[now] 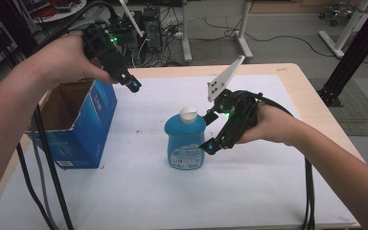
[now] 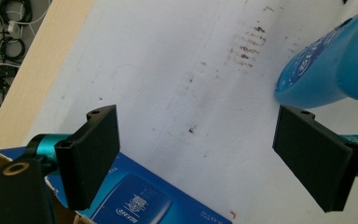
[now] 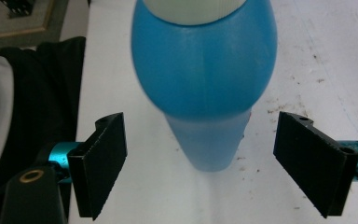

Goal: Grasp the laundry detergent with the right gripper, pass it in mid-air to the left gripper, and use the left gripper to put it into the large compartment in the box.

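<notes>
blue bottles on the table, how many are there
1. The blue bottle with a white cap stands upright near the middle of the white table, right of the open blue box. The box's inside is partly hidden, so more could lie there.

Bottle (image 1: 185,139) on table (image 1: 268,191), right of box (image 1: 88,124)

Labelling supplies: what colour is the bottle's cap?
White, on the blue bottle; the cap shows best in the high view.
</notes>
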The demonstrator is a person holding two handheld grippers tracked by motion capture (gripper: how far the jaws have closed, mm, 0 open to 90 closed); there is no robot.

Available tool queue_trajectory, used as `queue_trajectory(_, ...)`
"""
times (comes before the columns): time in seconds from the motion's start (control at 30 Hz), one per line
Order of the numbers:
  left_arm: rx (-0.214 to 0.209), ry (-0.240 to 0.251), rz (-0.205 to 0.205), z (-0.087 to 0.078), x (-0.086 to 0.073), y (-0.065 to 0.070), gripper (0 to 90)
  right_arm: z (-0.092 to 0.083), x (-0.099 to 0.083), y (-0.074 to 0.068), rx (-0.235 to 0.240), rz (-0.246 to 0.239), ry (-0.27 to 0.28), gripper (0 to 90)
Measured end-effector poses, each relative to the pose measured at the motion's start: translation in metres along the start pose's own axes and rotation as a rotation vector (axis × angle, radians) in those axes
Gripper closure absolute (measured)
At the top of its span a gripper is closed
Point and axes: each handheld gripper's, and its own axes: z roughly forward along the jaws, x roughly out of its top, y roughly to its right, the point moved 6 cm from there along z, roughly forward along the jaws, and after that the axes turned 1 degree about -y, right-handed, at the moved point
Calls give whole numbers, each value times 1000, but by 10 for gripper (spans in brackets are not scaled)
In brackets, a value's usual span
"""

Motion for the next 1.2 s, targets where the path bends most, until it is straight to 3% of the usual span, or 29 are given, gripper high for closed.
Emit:
queue_trajectory(0.5, 4, 19, 17, 0, 3, 2, 149, 24, 7, 2, 2, -33, -15, 169)
queue_trajectory(0.73, 2, 17, 29, 0, 4, 4, 149, 25, 8, 1, -4, -42, -15, 173)
queue_trajectory(0.9, 2, 21, 29, 1, 5, 5, 149, 25, 9, 0, -11, -57, -10, 206)
queue_trajectory(0.93, 1, 18, 37, 0, 5, 5, 149, 24, 9, 0, -7, -58, -7, 260)
queue_trajectory(1.2, -3, 17, 38, 1, 5, 6, 149, 23, 8, 2, -16, -61, -1, 270)
